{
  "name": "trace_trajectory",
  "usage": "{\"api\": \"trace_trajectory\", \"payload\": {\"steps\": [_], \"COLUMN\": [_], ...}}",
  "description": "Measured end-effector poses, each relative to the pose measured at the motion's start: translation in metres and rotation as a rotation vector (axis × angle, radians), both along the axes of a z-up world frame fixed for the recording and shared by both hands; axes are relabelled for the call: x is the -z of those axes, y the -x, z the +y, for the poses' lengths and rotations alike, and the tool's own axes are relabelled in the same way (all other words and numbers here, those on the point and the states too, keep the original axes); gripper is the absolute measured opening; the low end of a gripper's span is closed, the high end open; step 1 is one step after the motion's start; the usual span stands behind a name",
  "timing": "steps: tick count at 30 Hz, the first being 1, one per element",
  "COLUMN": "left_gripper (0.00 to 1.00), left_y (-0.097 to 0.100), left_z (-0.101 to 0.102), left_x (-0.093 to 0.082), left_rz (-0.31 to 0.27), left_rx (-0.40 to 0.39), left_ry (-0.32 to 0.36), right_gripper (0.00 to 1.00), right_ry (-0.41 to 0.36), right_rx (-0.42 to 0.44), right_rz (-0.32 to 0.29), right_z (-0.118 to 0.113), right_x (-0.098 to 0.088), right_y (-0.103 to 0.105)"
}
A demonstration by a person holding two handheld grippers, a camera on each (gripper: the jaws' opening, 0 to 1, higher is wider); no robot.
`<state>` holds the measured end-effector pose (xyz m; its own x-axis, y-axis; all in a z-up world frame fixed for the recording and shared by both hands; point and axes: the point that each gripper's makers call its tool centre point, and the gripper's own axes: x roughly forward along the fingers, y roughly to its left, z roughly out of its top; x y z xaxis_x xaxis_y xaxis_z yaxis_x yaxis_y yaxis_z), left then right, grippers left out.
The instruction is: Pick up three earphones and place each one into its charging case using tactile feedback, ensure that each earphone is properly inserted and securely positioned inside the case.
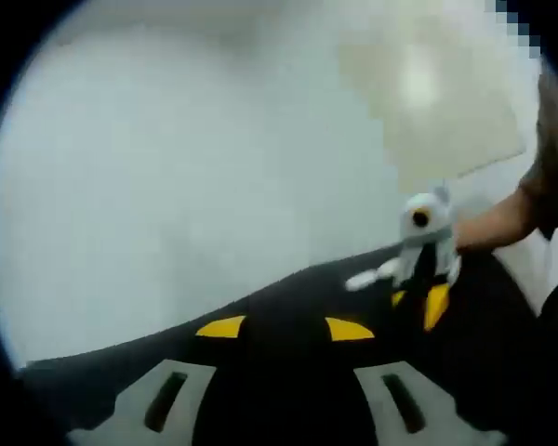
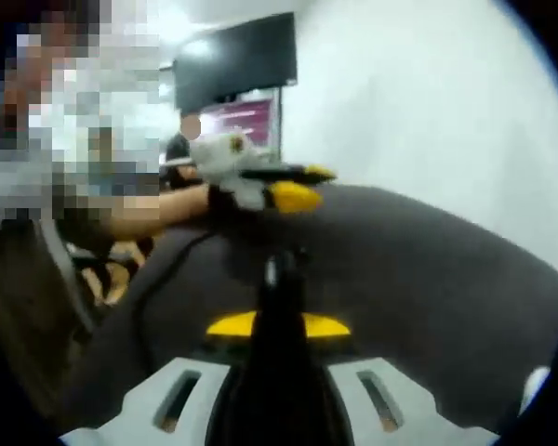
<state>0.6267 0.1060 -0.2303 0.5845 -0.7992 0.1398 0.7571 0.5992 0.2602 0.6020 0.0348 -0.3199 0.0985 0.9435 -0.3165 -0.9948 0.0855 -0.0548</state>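
My right gripper (image 2: 278,325) is shut on a slim black earphone (image 2: 277,293) that stands up between its yellow-tipped jaws, with a small pale glint near its top. It hovers low over the black table (image 2: 428,269). My left gripper (image 1: 285,328) also hangs just above the black table (image 1: 288,297), its yellow-tipped jaws apart with nothing distinct between them. From each gripper view the other one is visible across the table: the right gripper (image 1: 418,299) on a person's arm, the left gripper (image 2: 302,186) in a hand.
A white wall (image 1: 167,158) rises behind the table's far edge. A dark screen (image 2: 237,60) hangs on the wall at the back. A black cable (image 2: 163,269) trails over the table's left side, close to a person's body.
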Motion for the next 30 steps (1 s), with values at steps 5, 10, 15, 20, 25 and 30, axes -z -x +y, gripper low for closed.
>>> {"api": "trace_trajectory", "payload": {"steps": [5, 10, 15, 20, 25, 30], "left_gripper": [0.23, 0.36, 0.28, 0.25, 0.16, 0.15], "left_y": [0.015, 0.031, 0.028, 0.024, 0.025, 0.032], "left_z": [-0.038, -0.064, -0.074, -0.075, -0.076, -0.076], "left_x": [0.024, 0.051, 0.047, 0.059, 0.065, 0.06], "left_rz": [0.089, 0.141, 0.171, 0.192, 0.236, 0.323], "left_rx": [0.138, 0.249, 0.271, 0.269, 0.299, 0.34], "left_ry": [-0.145, -0.362, -0.389, -0.492, -0.485, -0.416], "right_gripper": [0.18, 0.18, 0.18, 0.18, 0.18, 0.18], "right_ry": [-0.007, -0.011, -0.01, -0.011, -0.009, -0.01], "right_rx": [-0.005, -0.022, -0.027, -0.031, -0.03, -0.058], "right_rz": [-0.015, -0.033, -0.073, -0.095, -0.106, -0.107], "right_z": [-0.004, -0.004, -0.004, -0.004, -0.004, -0.003], "right_x": [-0.001, -0.001, -0.002, -0.002, -0.002, -0.002], "right_y": [-0.002, 0.0, 0.003, 0.004, 0.004, 0.009]}}
